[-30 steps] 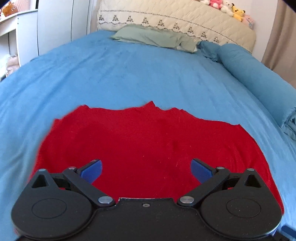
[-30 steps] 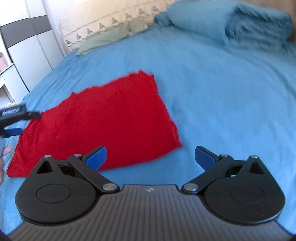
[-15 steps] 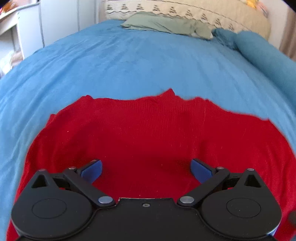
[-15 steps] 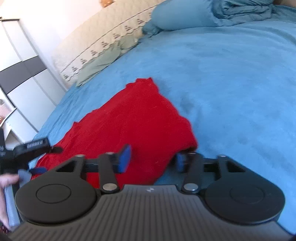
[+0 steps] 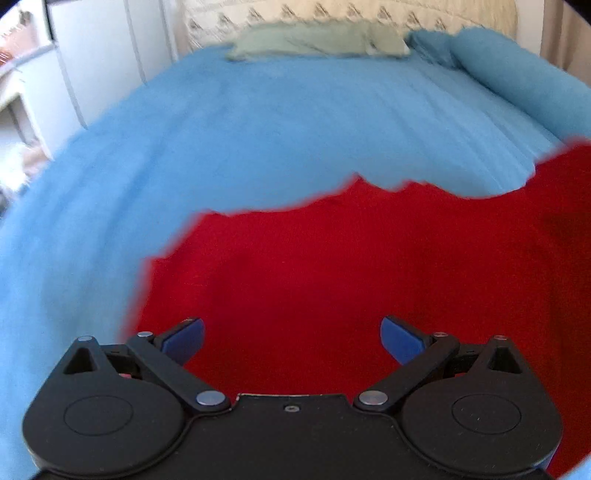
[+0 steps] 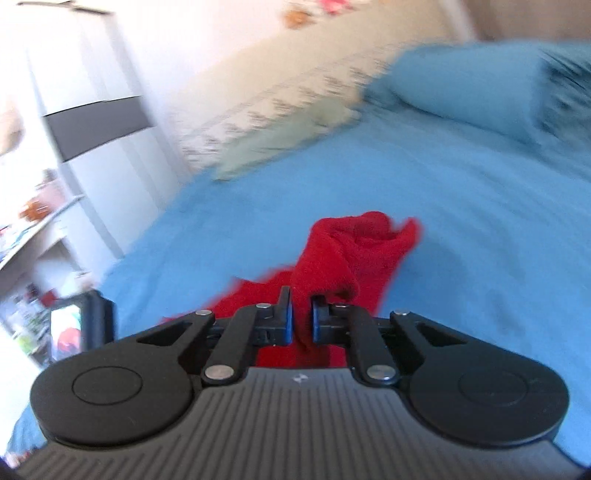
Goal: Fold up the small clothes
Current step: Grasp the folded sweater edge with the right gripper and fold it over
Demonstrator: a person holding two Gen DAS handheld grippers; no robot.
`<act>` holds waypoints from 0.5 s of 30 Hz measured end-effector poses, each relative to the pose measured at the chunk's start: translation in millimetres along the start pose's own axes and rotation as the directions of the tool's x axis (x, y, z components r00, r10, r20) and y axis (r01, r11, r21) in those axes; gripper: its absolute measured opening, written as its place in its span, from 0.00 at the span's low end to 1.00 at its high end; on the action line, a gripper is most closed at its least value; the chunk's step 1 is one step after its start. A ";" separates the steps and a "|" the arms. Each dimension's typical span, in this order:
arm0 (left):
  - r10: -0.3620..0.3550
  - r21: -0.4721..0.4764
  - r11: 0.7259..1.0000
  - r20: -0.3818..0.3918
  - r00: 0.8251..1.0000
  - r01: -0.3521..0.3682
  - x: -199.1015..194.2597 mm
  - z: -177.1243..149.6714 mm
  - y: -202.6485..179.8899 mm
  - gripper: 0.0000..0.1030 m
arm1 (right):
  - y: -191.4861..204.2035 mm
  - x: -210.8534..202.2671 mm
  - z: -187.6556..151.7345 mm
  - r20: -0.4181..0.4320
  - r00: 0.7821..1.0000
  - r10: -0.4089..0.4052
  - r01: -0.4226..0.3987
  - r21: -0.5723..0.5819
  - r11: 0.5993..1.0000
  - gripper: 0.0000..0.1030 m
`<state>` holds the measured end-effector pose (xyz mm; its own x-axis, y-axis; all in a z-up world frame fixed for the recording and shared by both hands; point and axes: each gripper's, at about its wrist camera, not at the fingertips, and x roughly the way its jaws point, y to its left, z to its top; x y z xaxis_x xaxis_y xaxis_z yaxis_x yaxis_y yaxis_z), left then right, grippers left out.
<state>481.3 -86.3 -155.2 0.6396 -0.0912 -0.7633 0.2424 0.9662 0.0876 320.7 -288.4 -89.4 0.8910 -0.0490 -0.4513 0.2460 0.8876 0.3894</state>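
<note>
A red garment (image 5: pixel 332 266) lies on the blue bed (image 5: pixel 258 129). My left gripper (image 5: pixel 291 338) is open and empty, low over the garment's near left part. In the right wrist view my right gripper (image 6: pixel 302 317) is shut on an edge of the red garment (image 6: pixel 347 254) and lifts it, so the cloth bunches up in front of the jaws. The lifted side shows at the right edge of the left wrist view (image 5: pixel 561 192). Both views are blurred by motion.
A green pillow (image 5: pixel 317 40) and a cream quilted headboard (image 5: pixel 351 14) are at the bed's far end. A rolled blue duvet (image 5: pixel 517 81) lies along the right side. White wardrobes (image 6: pixel 103 140) and a cluttered shelf (image 6: pixel 33 221) stand to the left.
My right gripper has closed on the garment's right edge and raised it, bunching the cloth. My left gripper has shifted left over the garment and stayed open.
</note>
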 end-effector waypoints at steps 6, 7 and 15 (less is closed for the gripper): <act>0.067 -0.025 0.997 -0.006 0.998 -0.067 -32.2 -33.7 104.3 1.00 | 118.5 23.0 -16.2 -0.053 0.961 0.273 -0.277 -0.236 0.931 0.22; 0.081 -0.028 0.996 -0.017 0.997 -0.082 -33.3 -42.4 118.9 1.00 | 137.8 28.5 -28.9 -0.092 0.945 0.314 -0.327 -0.286 0.900 0.22; 0.100 -0.095 0.989 -0.095 0.990 -0.109 -29.0 -104.6 191.4 1.00 | 202.7 78.2 -145.4 -0.400 0.882 0.250 -0.443 -0.519 0.732 0.21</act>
<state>432.9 126.5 -183.3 0.5882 0.0292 -0.8082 0.1005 0.9890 0.1089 384.8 -45.7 -162.5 0.6949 0.3620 -0.6214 -0.4122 0.9085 0.0683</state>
